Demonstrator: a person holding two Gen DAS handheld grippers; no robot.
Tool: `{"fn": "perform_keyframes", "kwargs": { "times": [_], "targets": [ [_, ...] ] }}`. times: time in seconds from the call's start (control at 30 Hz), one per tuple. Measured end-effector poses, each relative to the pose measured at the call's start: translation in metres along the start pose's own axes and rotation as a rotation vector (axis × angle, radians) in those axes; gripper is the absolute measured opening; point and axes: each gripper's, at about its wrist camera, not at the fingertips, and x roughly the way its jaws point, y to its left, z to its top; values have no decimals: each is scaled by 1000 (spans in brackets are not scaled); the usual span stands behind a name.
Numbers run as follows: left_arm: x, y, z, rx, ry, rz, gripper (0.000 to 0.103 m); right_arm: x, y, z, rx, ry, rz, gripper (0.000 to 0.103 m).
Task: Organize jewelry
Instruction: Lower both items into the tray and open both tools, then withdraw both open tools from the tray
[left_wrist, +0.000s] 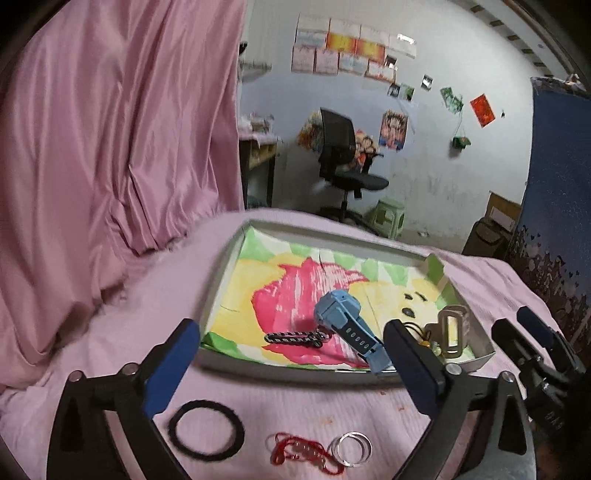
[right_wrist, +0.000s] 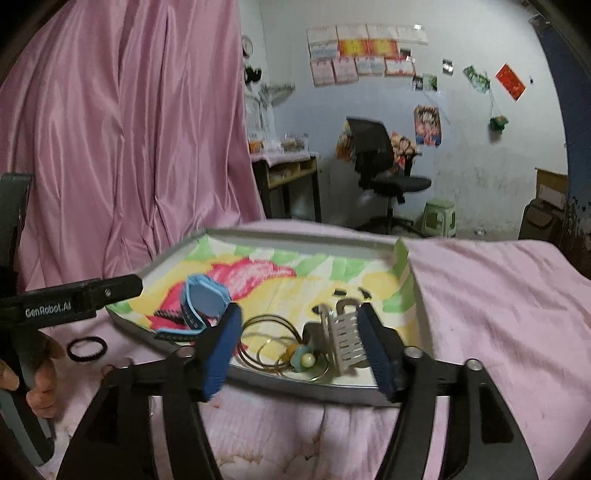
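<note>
A shallow tray (left_wrist: 295, 371) lined with a colourful drawing lies on the pink cloth. In it are a blue watch (left_wrist: 345, 321), a dark braided bracelet (left_wrist: 293, 339), a beige hair claw (right_wrist: 343, 338), thin wire bangles (right_wrist: 269, 343) and a flower charm (right_wrist: 304, 357). On the cloth in front of the tray lie a black hair tie (left_wrist: 207, 430), a red string bracelet (left_wrist: 299, 452) and silver rings (left_wrist: 351, 448). My left gripper (left_wrist: 291, 362) is open and empty above the tray's near edge. My right gripper (right_wrist: 299, 347) is open over the tray's near right corner, beside the hair claw.
A pink curtain (left_wrist: 110, 129) hangs at the left. Beyond the table stand a black office chair (left_wrist: 343, 162), a green stool (left_wrist: 389, 218) and a desk (right_wrist: 288, 173). A blue panel (left_wrist: 557, 184) stands at the right. The right gripper shows in the left wrist view (left_wrist: 535, 347).
</note>
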Motion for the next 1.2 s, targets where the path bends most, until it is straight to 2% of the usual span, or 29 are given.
{"fn": "perform_keyframes", "kwargs": {
  "times": [0.07,0.27,0.5,0.83,1.03,1.2],
  "targets": [
    [-14,-1,-3,-5,-34,-10,103,-12,-1,2,5,-39,5,77],
    [-45,-5,-10,23,-107,-34,103,-49,-5,3,28,-119,37,99],
    [-74,-6,-28,67,-117,-51,103,-74,-9,-1,25,-133,49,102],
    [-99,4,-50,26,-87,-49,103,-105,-6,-13,-25,-108,60,102],
    [-95,7,-66,37,-24,-41,103,-114,-4,-23,-58,-68,73,102],
    [-84,16,-69,23,52,-32,103,-109,-2,-34,-79,19,106,102]
  ]
}}
